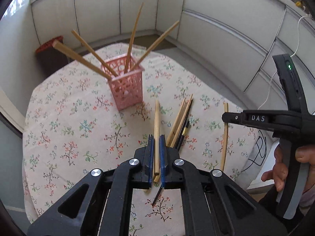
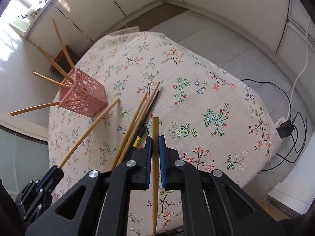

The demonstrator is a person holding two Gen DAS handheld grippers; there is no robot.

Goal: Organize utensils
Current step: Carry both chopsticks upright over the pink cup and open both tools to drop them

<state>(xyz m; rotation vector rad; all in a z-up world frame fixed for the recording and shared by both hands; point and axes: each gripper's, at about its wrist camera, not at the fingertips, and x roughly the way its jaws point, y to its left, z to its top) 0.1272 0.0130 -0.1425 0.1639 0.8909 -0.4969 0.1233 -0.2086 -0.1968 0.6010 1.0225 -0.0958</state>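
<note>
Left gripper [image 1: 156, 139]: blue-padded fingers [image 1: 150, 153] clamped on one pale wooden chopstick [image 1: 156, 122], which runs forward between the pads with its far end toward the pink holder. In the right wrist view this same chopstick slants up from the left gripper [image 2: 56, 170] at lower left, its far end near the holder's base.

Right gripper [image 2: 155, 140]: fingers [image 2: 162, 153] clamped on a second wooden chopstick [image 2: 155, 157]; the squared end pokes out just past the tips, the tapered end trails back under the gripper body.

Between the two grippers, a loose bundle [image 1: 180, 123] lies on the floral-clothed counter [image 1: 69, 122]: several wooden chopsticks and at least one black one with a gold band [image 2: 137, 140], fanned and overlapping.

Pink perforated holder [image 1: 127, 87] stands upright on the counter beyond the bundle, apart from it. Four wooden chopsticks [image 1: 86, 62] lean out of it in different directions.

One more pale chopstick [image 1: 225, 133] lies alone on the cloth, near the right gripper's black frame [image 1: 265, 119]. A person's hand [image 1: 279, 169] grips that frame's handle.
</note>
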